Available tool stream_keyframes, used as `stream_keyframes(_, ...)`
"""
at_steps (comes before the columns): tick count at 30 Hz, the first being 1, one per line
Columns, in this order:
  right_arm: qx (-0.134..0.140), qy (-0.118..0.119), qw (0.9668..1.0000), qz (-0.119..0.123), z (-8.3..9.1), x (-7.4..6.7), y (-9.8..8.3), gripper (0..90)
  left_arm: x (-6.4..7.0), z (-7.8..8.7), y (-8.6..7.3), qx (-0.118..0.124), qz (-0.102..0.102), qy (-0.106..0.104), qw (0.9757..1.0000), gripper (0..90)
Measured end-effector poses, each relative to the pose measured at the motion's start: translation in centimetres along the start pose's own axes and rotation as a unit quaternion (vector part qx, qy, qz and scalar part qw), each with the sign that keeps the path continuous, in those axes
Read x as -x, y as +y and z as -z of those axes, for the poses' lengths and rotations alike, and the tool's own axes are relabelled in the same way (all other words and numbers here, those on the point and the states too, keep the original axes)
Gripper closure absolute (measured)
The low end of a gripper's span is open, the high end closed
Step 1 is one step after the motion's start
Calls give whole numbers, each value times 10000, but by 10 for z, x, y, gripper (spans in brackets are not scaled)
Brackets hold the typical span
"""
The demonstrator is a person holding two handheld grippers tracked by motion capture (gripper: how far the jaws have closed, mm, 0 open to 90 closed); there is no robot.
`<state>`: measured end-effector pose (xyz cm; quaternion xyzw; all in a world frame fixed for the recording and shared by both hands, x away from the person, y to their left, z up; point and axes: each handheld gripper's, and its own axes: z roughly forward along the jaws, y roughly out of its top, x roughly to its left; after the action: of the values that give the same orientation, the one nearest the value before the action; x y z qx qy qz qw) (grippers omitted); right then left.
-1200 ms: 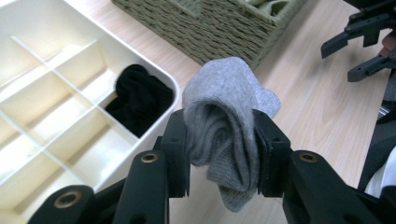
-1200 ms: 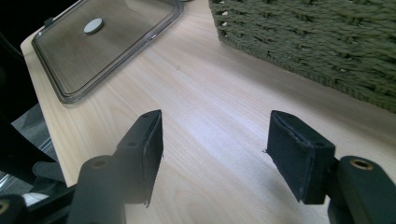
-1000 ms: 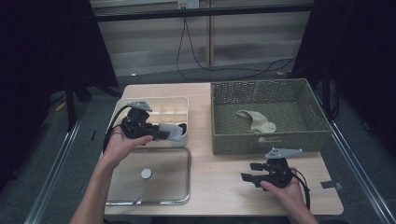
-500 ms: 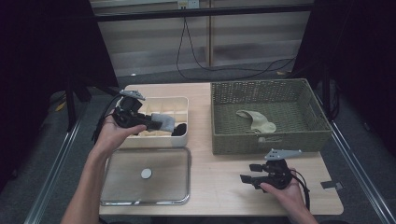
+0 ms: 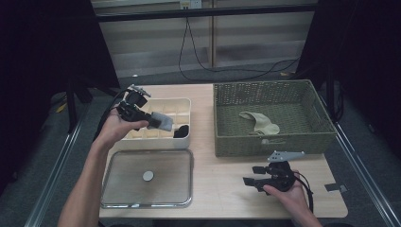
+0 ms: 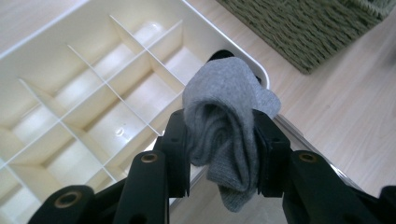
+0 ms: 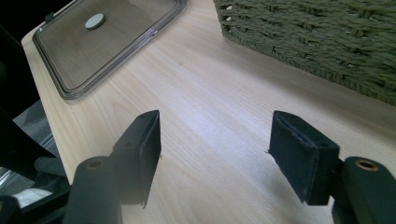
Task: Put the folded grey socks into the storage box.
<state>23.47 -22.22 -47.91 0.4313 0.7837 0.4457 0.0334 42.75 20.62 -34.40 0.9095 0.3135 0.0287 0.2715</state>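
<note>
No readable text, label, brand, number or sign was to be found on anything pictured.

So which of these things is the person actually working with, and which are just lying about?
In use:
- left gripper, clamped on the grey sock
- divided cream box

Lying about:
- clear lid
- wicker basket holding a beige sock
- right gripper, open

Left gripper (image 5: 158,121) clamping grey sock (image 5: 163,121), over white organiser (image 5: 182,105), apparently.

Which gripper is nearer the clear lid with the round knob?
Right. The right gripper sits just beside the clear lid; the left gripper hovers above the divided box.
</note>
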Motion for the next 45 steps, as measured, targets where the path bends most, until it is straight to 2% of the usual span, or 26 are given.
stream_keyframes(3,2,26,10000,-8,-1,2,0,337,-6,-6,1,-154,44,108,9998,636)
stream_keyframes(6,-37,20,10000,-20,-2,2,0,334,-13,-11,2,-241,200,99,9995,639)
stream_keyframes(9,-66,17,10000,-47,-2,2,0,331,-17,-19,3,-440,228,190,9986,640)
stream_keyframes(11,-69,6,10000,-52,-2,2,-1,331,-20,-21,3,-471,249,214,9983,640)
stream_keyframes(16,-64,-26,10000,-54,-1,2,-1,330,-28,-33,2,-610,397,93,9973,639)
stream_keyframes(19,-54,-20,9999,-85,-1,2,-2,328,-30,-38,2,-699,445,146,9964,640)
stream_keyframes(27,-56,-26,10000,-78,0,3,-2,327,-29,-54,4,-1022,381,191,9938,639)
stream_keyframes(30,-71,-20,9999,-98,-1,3,-2,326,-27,-59,4,-1162,294,244,9925,639)
stream_keyframes(32,-75,-15,9999,-90,-1,4,-2,326,-27,-61,4,-1166,323,234,9924,639)
stream_keyframes(37,-88,-16,9999,-91,-2,4,-2,326,-20,-70,9,-1258,151,302,9915,637)
stream_keyframes(41,-109,-8,9999,-64,-2,4,-3,326,-20,-70,10,-1232,244,314,9916,624)
stream_keyframes(45,-130,14,9999,-73,-3,3,-3,325,-20,-68,11,-1220,241,351,9916,603)
